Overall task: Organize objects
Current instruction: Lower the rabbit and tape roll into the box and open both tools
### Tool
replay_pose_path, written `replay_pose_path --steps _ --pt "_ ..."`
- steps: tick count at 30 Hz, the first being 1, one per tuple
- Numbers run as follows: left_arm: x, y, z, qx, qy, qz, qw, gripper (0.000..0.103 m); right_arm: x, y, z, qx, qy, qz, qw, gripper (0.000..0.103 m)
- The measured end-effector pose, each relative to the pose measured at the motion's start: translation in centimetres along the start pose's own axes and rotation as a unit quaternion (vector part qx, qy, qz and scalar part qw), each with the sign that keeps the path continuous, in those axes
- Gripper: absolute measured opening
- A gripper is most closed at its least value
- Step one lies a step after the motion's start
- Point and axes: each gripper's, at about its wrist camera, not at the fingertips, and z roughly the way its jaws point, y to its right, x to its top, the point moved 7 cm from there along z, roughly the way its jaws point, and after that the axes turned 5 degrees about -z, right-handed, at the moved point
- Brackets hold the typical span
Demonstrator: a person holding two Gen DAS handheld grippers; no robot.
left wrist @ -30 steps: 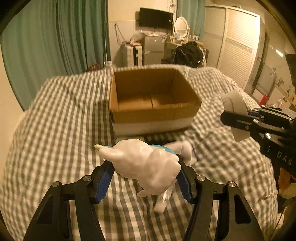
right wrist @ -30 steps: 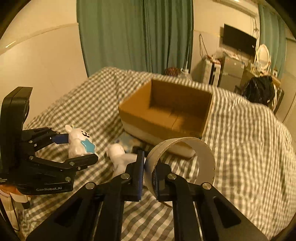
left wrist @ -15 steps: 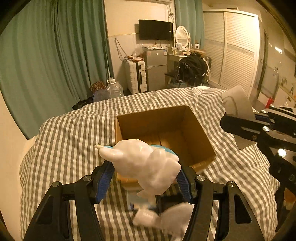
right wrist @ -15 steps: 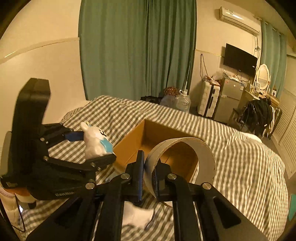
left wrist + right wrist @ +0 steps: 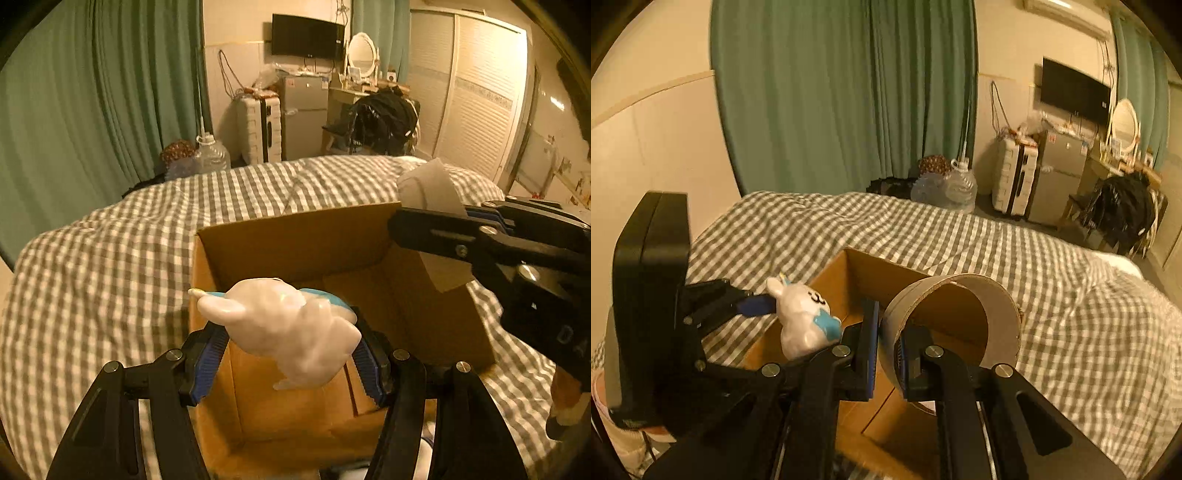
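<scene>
My left gripper (image 5: 290,354) is shut on a white rabbit figure with a blue scarf (image 5: 284,325) and holds it over the near left part of the open cardboard box (image 5: 295,243). The rabbit also shows in the right wrist view (image 5: 803,319), held by the left gripper (image 5: 798,325). My right gripper (image 5: 886,350) is shut on the wall of a white cardboard ring (image 5: 997,314) and holds it above the box (image 5: 871,266). In the left wrist view the ring (image 5: 428,192) and right gripper (image 5: 443,225) hang over the box's right side.
The box sits on a bed with a grey checked cover (image 5: 103,266). Green curtains (image 5: 831,92), water jugs (image 5: 956,188), a small fridge (image 5: 303,114) and a wardrobe (image 5: 476,103) stand beyond the bed.
Both grippers have risen and moved forward over the box, each still holding its object. The box now lies directly under them; the objects on the bed in front of it have dropped from view.
</scene>
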Motion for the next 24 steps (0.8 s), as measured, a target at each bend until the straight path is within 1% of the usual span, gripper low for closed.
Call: replay_pose_path --steps 5,8,10,11,12,13,14,15,17,22,24 --pt "-0.1 0.3 2.3 0.005 -0.01 0.017 0.9998 0.064 -0.9 1.7 3.3 0.007 -0.023 0.018 1.0 0.009" --pt "-0.7 0.5 3.2 -0.003 -0.025 0.017 0.9995 0.066 -1.6 2.5 4.5 0.015 -0.034 0.031 0.999 0.009" --pt "-1.2 0.8 3.2 -0.004 -0.03 0.022 0.9993 0.07 -2.2 2.7 4.9 0.017 -0.041 0.041 0.998 0.01" --pt "-1.4 0.8 3.1 0.0 -0.028 0.023 0.9993 0.078 -2.3 2.9 5.1 0.017 -0.046 0.044 0.998 0.014" --pt "-1.5 0.8 2.9 0.005 -0.021 0.023 0.9995 0.083 -2.5 2.9 5.0 0.015 -0.051 0.046 0.998 0.026" --pt "-1.6 0.9 2.6 0.008 -0.015 0.023 0.9996 0.09 -2.6 2.9 5.0 0.011 -0.055 0.046 0.997 0.048" --pt "-1.8 1.0 2.1 0.009 -0.01 0.023 0.9996 0.092 -2.7 3.0 4.8 0.006 -0.059 0.045 0.997 0.058" --pt "-1.9 1.0 1.7 0.009 -0.008 0.022 0.9997 0.093 -2.8 2.8 4.4 -0.001 -0.058 0.045 0.997 0.066" --pt "-2.4 1.0 1.2 0.01 -0.012 0.019 0.9997 0.093 -2.9 2.3 3.5 -0.006 -0.058 0.042 0.997 0.066" --pt "-3.5 1.0 -1.0 0.02 -0.016 0.017 0.9995 0.093 -3.1 2.1 0.7 -0.027 -0.062 0.036 0.997 0.074" --pt "-4.1 1.0 -2.4 0.025 -0.014 0.014 0.9995 0.093 -3.2 1.9 -0.9 -0.032 -0.06 0.036 0.997 0.074"
